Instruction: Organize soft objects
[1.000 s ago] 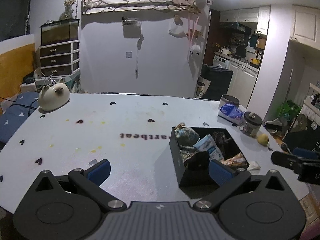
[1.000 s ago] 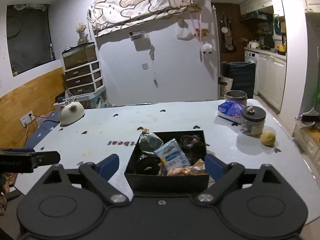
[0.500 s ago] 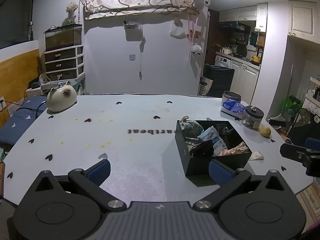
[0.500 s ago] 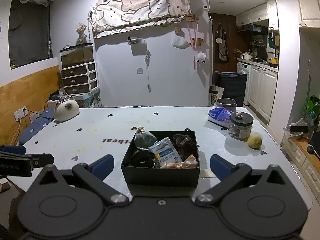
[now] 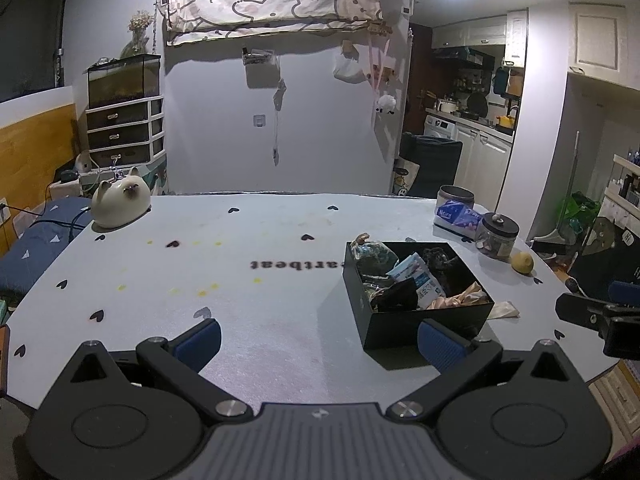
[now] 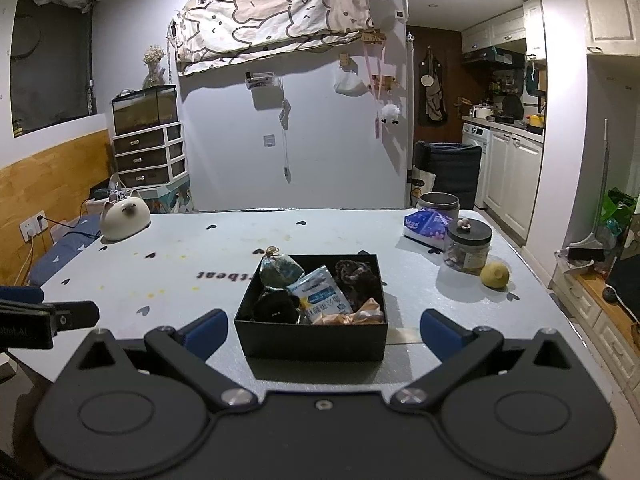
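Note:
A black open box (image 6: 312,340) stands on the grey table and holds several soft things: a blue-white tissue pack (image 6: 320,294), a dark mesh pouch (image 6: 280,270), dark scrunchies and a peach cloth (image 6: 352,314). The box also shows in the left wrist view (image 5: 424,330), right of centre. My right gripper (image 6: 322,330) is open and empty, held back from the box's near wall. My left gripper (image 5: 318,342) is open and empty above the table's front, left of the box. A pale scrap (image 5: 506,310) lies by the box's right side.
A cat-shaped white ornament (image 5: 118,204) sits at the table's far left. A tin (image 6: 438,204), a tissue packet (image 6: 426,226), a lidded glass jar (image 6: 468,248) and a yellow lemon-like ball (image 6: 495,274) stand at the far right. The table edge is close below both grippers.
Both grippers have drawn back and up from the box, so it looks smaller and farther. Both stayed open and empty. The box and its contents have not moved.

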`<state>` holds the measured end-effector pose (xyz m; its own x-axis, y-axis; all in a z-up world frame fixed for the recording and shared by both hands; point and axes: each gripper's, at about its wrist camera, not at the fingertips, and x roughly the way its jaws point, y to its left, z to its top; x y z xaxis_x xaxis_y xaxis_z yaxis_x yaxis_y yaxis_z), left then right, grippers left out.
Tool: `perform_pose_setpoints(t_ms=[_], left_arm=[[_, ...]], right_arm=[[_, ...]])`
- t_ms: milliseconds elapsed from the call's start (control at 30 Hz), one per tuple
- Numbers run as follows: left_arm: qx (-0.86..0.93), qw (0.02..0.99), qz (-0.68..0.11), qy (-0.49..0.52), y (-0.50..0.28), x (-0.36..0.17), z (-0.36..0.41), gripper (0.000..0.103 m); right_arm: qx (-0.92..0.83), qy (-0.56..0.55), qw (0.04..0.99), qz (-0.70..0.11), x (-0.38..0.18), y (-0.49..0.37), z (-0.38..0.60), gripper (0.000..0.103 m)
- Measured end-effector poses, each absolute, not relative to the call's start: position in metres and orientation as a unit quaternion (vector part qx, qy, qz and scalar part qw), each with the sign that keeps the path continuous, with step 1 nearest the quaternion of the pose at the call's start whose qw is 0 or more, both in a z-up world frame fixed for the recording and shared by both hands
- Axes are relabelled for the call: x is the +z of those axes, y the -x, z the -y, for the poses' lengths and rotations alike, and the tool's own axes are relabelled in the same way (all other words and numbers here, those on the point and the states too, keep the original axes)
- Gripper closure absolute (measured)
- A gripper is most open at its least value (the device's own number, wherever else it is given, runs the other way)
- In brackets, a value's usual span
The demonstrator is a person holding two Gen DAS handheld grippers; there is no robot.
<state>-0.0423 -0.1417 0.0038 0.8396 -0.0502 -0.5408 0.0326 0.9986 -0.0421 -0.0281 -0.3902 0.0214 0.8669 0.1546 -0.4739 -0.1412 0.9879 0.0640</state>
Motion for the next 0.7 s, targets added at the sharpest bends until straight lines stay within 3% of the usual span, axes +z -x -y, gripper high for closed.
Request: perform_pose_setpoints(t_ms=[700], left_arm=[[-0.018, 0.959, -0.282, 0.02, 0.048, 0.0051, 0.1437, 0.0]], right_arm=[[0.084, -0.008, 0.966, -0.246, 0.0236, 0.033, 0.3885, 0.0]])
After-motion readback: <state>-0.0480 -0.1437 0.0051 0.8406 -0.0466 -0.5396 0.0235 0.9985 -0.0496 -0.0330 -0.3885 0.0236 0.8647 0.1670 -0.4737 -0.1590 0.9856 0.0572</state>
